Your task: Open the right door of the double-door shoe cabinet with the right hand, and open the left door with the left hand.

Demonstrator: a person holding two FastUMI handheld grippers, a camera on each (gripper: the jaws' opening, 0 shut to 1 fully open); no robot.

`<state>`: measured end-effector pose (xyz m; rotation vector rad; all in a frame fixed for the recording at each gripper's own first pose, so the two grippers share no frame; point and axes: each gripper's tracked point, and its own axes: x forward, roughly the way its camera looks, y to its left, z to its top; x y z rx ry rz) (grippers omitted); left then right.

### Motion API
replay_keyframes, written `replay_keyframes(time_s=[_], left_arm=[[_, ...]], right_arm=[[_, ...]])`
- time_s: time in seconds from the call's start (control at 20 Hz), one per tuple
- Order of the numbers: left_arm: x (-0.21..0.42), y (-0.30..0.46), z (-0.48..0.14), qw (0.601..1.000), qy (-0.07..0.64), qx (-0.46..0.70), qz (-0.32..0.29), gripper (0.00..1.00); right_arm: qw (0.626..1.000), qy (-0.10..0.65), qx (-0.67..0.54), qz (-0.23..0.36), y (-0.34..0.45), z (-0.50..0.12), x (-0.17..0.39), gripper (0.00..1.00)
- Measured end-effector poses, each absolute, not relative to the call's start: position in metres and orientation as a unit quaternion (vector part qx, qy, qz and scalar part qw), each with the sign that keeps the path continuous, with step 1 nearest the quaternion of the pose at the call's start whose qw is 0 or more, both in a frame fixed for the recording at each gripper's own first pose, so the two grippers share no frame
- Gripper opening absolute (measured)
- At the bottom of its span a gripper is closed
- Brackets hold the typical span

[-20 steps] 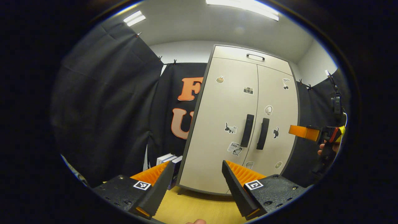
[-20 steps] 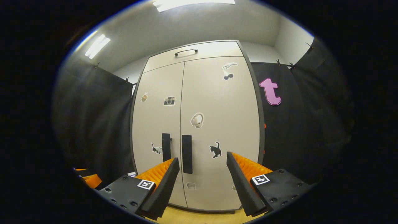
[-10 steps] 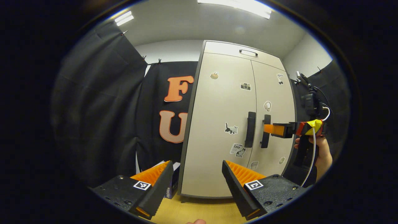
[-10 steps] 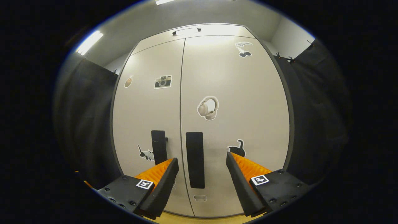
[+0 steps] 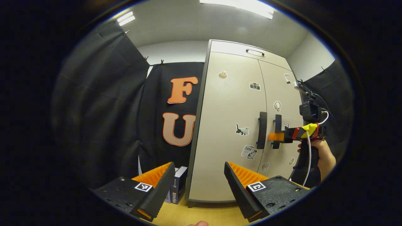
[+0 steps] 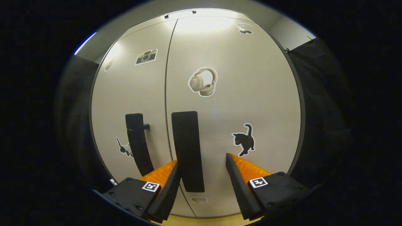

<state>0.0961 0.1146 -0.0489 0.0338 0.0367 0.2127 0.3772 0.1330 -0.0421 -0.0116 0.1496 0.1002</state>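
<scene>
Shoe cabinet [image 5: 229,125]: stands upright on the wooden floor [image 5: 188,215] against the booth's black cloth wall; pale double-door front with a dark frame.
Left door [image 5: 230,103]: shut, flush with its neighbour; stickers of a camera and a cat on its face.
Right door [image 6: 235,94]: shut; headphone sticker [image 6: 203,81] high on the panel, black cat sticker [image 6: 244,140] lower down.
Left door handle [image 6: 137,142]: dark vertical bar just beside the centre seam, untouched.
Right door handle [image 6: 187,150]: dark vertical bar on the other side of the seam, apart from the left handle.
Right gripper [image 6: 202,175]: fingers spread wide, the lower part of the right door handle standing between them, closer to the gripper's left finger; contact with the handle cannot be told. In the left gripper view the same gripper [image 5: 272,137] is held level by a hand [image 5: 323,157], its tip at the right door handle.
Left gripper [image 5: 199,182]: fingers spread, nothing between them, well apart from the cabinet and aimed at the lower left of the left door.
Boxes [image 5: 179,188]: two upright on the floor, just beside the cabinet's left lower corner.
Top panel: a small handle [image 5: 255,52] above both doors.
</scene>
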Motion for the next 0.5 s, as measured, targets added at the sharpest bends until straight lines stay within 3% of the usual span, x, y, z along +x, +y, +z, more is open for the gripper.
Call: replay_keyframes(time_s=[0.2,0.3,0.35,0.4,0.5], left_arm=[[0.103,0.099,-0.048,0.996,0.020,0.031,0.087,0.94],[0.105,0.088,-0.046,0.997,0.019,0.028,0.076,0.94],[0.105,0.083,-0.046,0.997,0.018,0.022,0.069,0.94],[0.104,0.078,-0.046,0.998,0.018,0.019,0.065,0.94],[0.102,0.072,-0.048,0.998,0.019,0.019,0.061,0.94]], right_arm=[[0.996,0.058,-0.036,0.058,0.141,-0.043,0.373,0.78],[0.994,0.070,-0.031,0.076,0.152,-0.049,0.373,0.62],[0.994,0.068,-0.027,0.079,0.152,-0.047,0.372,0.39],[0.994,0.069,-0.029,0.082,0.152,-0.049,0.373,0.39],[0.993,0.065,-0.037,0.090,0.152,-0.050,0.372,0.30]])
